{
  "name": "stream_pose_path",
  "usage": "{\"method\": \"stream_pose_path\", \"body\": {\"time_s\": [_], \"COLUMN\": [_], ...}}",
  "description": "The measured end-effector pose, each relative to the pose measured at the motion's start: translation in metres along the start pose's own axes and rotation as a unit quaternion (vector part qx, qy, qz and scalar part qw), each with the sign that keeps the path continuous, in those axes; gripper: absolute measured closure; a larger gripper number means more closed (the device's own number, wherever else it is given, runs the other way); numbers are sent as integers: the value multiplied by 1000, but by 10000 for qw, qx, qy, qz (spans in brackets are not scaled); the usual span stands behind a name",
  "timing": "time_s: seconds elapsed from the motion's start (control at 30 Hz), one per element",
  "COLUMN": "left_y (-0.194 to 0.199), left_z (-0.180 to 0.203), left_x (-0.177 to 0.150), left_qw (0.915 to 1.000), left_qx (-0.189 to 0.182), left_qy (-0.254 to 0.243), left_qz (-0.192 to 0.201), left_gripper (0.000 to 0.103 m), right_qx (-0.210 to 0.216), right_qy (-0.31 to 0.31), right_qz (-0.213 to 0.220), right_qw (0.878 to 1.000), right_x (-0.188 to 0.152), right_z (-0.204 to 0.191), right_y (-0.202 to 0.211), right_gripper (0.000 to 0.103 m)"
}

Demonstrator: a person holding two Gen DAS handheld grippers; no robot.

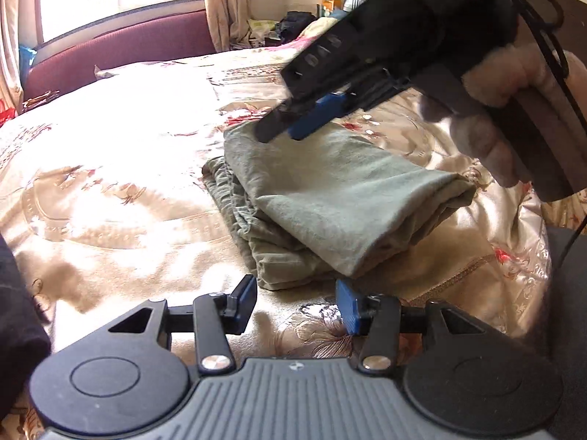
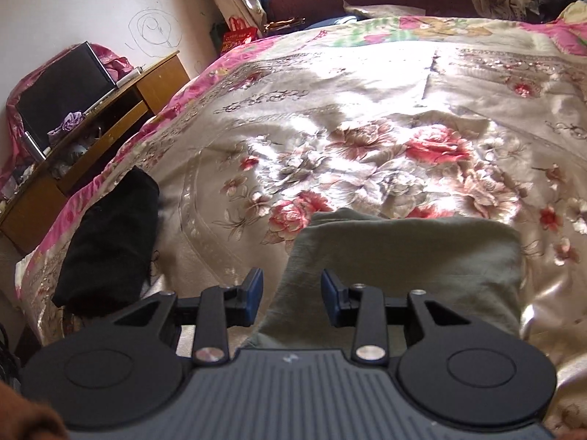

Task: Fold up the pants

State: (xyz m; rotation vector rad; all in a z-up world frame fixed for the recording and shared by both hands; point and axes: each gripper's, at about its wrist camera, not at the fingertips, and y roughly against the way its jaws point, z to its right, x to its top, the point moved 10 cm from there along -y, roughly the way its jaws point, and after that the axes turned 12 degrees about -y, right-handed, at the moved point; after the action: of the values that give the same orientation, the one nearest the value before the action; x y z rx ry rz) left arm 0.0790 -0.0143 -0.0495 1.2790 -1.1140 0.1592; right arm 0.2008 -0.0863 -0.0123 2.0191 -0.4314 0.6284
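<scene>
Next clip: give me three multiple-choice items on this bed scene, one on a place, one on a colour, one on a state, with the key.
1. Where do the folded pants lie?
A. on the floral bedspread
B. on the wooden desk
C. on the floor

2. What colour are the pants?
A. red
B. grey-green
C. white

3. How is the left hand-held gripper?
A. shut on the pants
B. open, holding nothing
C. out of view

Key: 1 A, the bedspread shows all round the bundle; 2 B, its cloth is a dull grey-green in both views; 3 B, its blue pads stand apart, with only the pants' near edge and bedspread between them.
</scene>
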Motion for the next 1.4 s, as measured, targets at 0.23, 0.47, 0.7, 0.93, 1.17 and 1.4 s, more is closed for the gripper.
{"method": "stream_pose_path", "body": {"time_s": [0.23,0.47,0.7,0.93,1.17,1.4], "left_y": [2,-9,-29,-42,-54,-42], "left_z": [-24,-23,-18,-27,-45,-45], "left_x": [18,25,32,41,47,34], "left_qw": [9986,9997,9998,9998,9996,9989], "left_qx": [357,188,-43,53,200,365], "left_qy": [342,59,160,166,175,186], "left_qz": [205,137,58,104,-52,-235], "left_gripper": [40,39,37,41,51,48], "right_qx": [-422,54,505,521,319,139], "right_qy": [533,1828,2713,2014,1325,1029], "right_qz": [-76,-246,-1044,-1244,-736,-176], "right_qw": [9977,9828,9555,9702,9879,9944], "right_x": [0,20,18,25,53,59], "right_z": [17,-8,-11,4,14,22], "right_y": [-17,-38,-63,-64,-79,-62], "right_gripper": [65,48,43,93,85,71]}}
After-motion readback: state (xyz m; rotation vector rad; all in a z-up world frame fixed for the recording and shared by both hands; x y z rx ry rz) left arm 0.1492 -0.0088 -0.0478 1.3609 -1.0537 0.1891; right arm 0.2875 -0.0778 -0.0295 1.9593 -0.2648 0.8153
